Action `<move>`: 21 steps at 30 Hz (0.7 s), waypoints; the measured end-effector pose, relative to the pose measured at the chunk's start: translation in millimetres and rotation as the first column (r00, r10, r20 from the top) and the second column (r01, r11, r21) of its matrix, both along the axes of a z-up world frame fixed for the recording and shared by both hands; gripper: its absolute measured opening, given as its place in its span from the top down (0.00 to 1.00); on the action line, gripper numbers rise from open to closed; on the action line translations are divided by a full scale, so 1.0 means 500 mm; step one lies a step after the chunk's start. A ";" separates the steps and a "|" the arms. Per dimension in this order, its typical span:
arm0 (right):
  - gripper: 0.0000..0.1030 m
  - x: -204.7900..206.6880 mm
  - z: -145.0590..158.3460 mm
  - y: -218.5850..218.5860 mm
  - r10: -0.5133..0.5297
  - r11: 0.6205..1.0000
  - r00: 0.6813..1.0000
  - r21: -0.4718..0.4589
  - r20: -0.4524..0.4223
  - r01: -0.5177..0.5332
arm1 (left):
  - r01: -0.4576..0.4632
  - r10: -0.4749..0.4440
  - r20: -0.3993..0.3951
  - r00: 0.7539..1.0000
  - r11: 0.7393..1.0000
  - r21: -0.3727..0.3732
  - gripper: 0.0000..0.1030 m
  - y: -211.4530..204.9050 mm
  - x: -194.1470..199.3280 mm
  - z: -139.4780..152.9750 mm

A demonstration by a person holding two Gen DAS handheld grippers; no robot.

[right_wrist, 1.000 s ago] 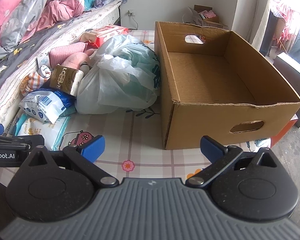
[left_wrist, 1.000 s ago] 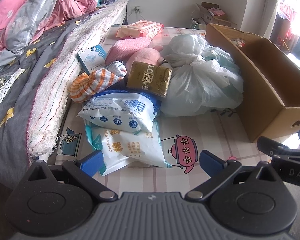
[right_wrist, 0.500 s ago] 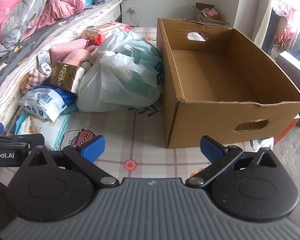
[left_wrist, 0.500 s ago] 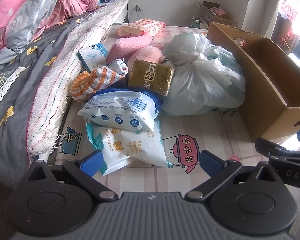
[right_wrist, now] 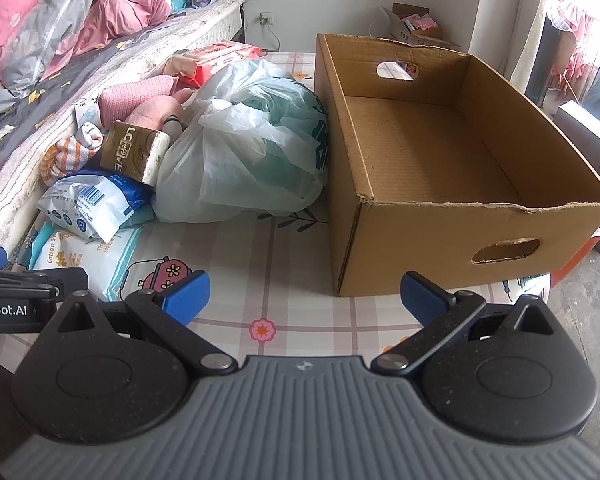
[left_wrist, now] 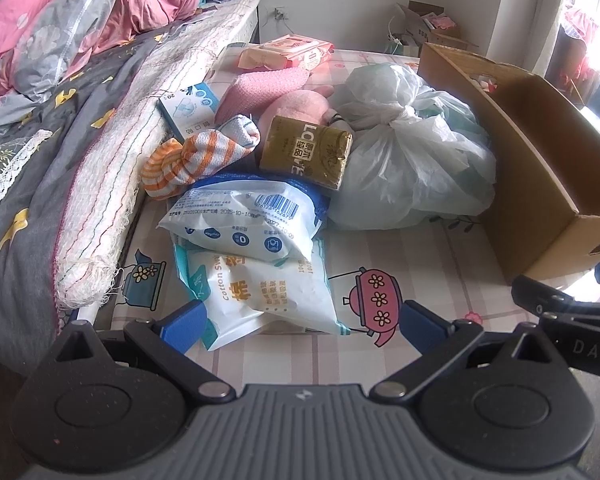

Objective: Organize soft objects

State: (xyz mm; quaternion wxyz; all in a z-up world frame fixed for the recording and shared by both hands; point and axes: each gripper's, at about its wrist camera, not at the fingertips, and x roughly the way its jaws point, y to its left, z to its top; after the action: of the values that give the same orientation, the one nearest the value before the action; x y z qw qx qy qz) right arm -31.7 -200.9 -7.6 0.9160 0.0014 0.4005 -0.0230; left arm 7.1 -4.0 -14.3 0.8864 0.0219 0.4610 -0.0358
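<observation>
A heap of soft goods lies on a checked mat beside the bed: a white cotton-pad pack [left_wrist: 260, 292], a blue-and-white pack [left_wrist: 244, 220] on top of it, an orange-striped sock bundle [left_wrist: 196, 156], a gold tissue pack [left_wrist: 306, 152], pink cloths [left_wrist: 264, 84] and a tied white plastic bag [left_wrist: 404, 152]. An empty cardboard box [right_wrist: 440, 152] stands right of the bag. My left gripper [left_wrist: 300, 322] is open just short of the cotton-pad pack. My right gripper [right_wrist: 304, 294] is open above the mat before the box's near corner. Neither holds anything.
The bed [left_wrist: 40, 140] with grey and pink bedding runs along the left, its mattress edge touching the pile. Pink wipe packs [left_wrist: 292, 50] lie at the far end of the mat. A small carton [right_wrist: 412, 26] sits by the back wall. Dark furniture [right_wrist: 588, 136] stands at the right.
Both grippers have drifted slightly forward toward the pile and box. Their jaws stay open and no object has moved.
</observation>
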 end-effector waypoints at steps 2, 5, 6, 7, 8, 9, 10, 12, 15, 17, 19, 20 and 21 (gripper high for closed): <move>0.01 0.001 -0.001 0.000 0.000 1.000 1.000 0.001 0.000 0.000 | -0.001 0.001 -0.002 1.000 1.000 0.000 0.00 0.000 0.001 0.000; 0.01 0.001 -0.001 0.000 0.001 1.000 1.000 0.000 0.000 -0.001 | -0.001 0.001 -0.002 1.000 1.000 0.000 0.00 0.000 0.001 0.001; 0.01 0.001 -0.001 0.000 0.001 1.000 1.000 0.000 0.000 -0.001 | -0.001 0.001 -0.002 1.000 1.000 0.000 0.00 0.000 0.001 0.001; 0.01 0.002 -0.001 0.001 0.001 1.000 1.000 0.000 -0.001 -0.001 | -0.001 0.001 -0.002 1.000 1.000 0.000 0.00 0.000 0.001 0.001; 0.01 0.002 -0.001 0.000 0.001 1.000 1.000 0.000 -0.001 -0.001 | -0.001 0.001 -0.003 1.000 1.000 0.001 0.00 0.000 0.001 0.001; 0.01 0.002 -0.001 0.001 0.001 1.000 1.000 0.000 -0.001 -0.001 | -0.001 0.001 -0.003 1.000 1.000 0.000 0.00 0.000 0.001 0.001; 0.01 0.002 -0.002 0.001 0.001 1.000 1.000 0.000 0.000 -0.001 | -0.002 0.002 -0.003 1.000 1.000 -0.001 0.00 0.000 0.001 0.001; 0.01 0.002 -0.002 0.001 0.001 1.000 1.000 0.000 0.000 -0.001 | -0.001 0.001 -0.003 1.000 1.000 0.001 0.00 0.000 0.001 0.001; 0.01 0.003 -0.002 0.002 0.001 1.000 1.000 0.001 0.000 -0.001 | -0.001 0.001 -0.003 1.000 1.000 0.000 0.00 0.000 0.001 0.001; 0.01 0.003 -0.002 0.002 0.001 1.000 1.000 0.000 0.001 -0.001 | -0.001 0.001 -0.003 1.000 1.000 0.001 0.00 0.000 0.001 0.001; 0.01 0.004 -0.002 0.002 0.002 1.000 1.000 -0.001 0.001 -0.002 | -0.004 0.004 -0.003 1.000 1.000 0.001 0.00 0.003 0.003 0.002; 0.01 0.003 -0.002 0.002 0.001 1.000 1.000 0.000 0.001 -0.001 | -0.005 0.005 -0.003 1.000 1.000 0.001 0.00 0.004 0.003 0.003; 0.01 0.004 -0.001 0.003 0.001 1.000 1.000 0.000 0.002 -0.001 | -0.006 0.006 -0.002 1.000 1.000 0.002 0.00 0.006 0.003 0.003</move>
State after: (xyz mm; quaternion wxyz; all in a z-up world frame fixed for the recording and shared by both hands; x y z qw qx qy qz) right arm -29.9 -199.5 -8.3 0.9165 0.0013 0.3995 -0.0223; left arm 8.4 -0.9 -12.6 0.8861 0.0213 0.4619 -0.0326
